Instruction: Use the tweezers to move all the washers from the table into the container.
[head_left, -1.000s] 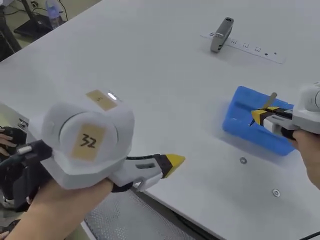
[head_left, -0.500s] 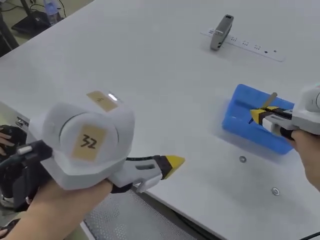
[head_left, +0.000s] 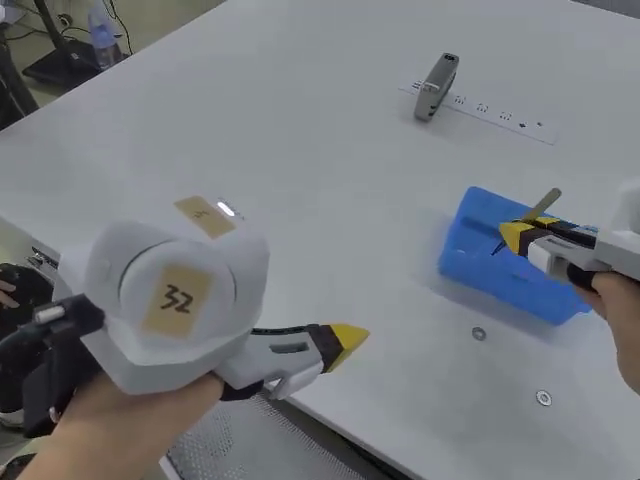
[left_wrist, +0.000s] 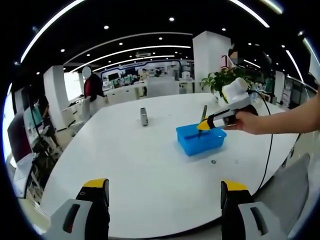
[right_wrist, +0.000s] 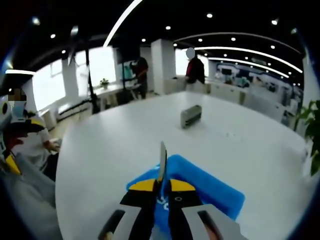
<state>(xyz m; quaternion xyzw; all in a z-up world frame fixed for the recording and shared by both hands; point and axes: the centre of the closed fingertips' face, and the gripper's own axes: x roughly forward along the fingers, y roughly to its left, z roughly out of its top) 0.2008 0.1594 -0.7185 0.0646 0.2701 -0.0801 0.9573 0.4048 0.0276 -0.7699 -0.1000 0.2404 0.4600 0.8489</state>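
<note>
Right gripper (head_left: 512, 236): clamped on the tweezers (head_left: 545, 204), still held over the blue container (head_left: 470, 262). Only the camera has shifted this past second. The tip probably carries nothing, though it is too small to be sure.

Left gripper (head_left: 350, 338): jaws apart, idle at the near edge.

White table (head_left: 300, 150): one washer (head_left: 478, 334) just beside the container, a second washer (head_left: 543, 398) nearer the edge (so the job is unfinished).

Beyond: power strip (head_left: 490, 108); open-plan office, ceiling lights.
</note>
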